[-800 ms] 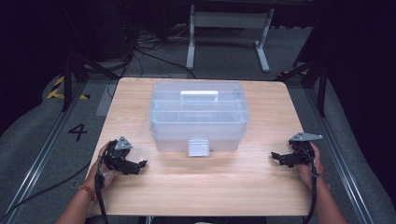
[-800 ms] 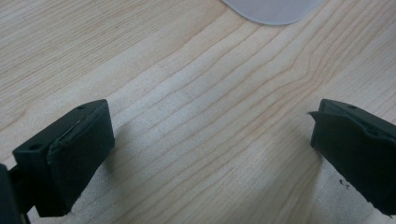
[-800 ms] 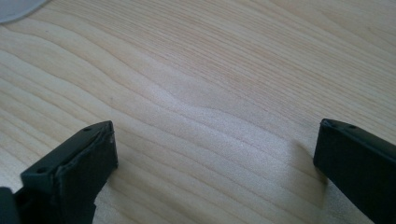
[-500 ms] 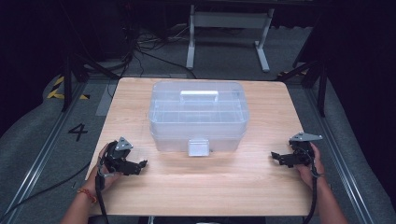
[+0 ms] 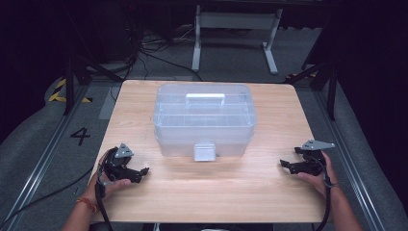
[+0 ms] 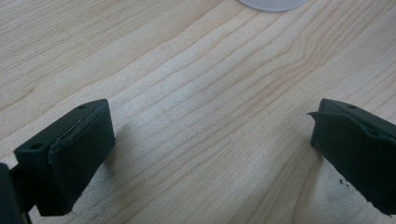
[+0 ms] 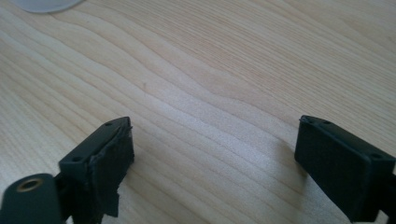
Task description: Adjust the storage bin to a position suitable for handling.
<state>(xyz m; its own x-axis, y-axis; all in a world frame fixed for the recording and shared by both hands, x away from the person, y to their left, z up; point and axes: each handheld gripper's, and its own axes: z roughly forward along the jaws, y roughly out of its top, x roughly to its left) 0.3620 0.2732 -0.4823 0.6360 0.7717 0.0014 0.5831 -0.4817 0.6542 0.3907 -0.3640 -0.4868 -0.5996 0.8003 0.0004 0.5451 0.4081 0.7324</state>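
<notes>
A clear plastic storage box (image 5: 203, 120) with a white handle on its lid and a white latch (image 5: 204, 150) on its near face sits at the middle of the wooden table (image 5: 211, 192), toward the far side, lid shut. To the near left, well apart from the box, the left gripper (image 5: 142, 172) rests low over the tabletop in the person's hand, jaws spread wide with only bare wood between them. Over at the near right, the right gripper (image 5: 285, 165) sits the same way, jaws wide apart, gripping nothing, pointed inward toward the middle. A rounded edge of the box (image 6: 272, 3) peeks in at the far edge of the left gripper view.
</notes>
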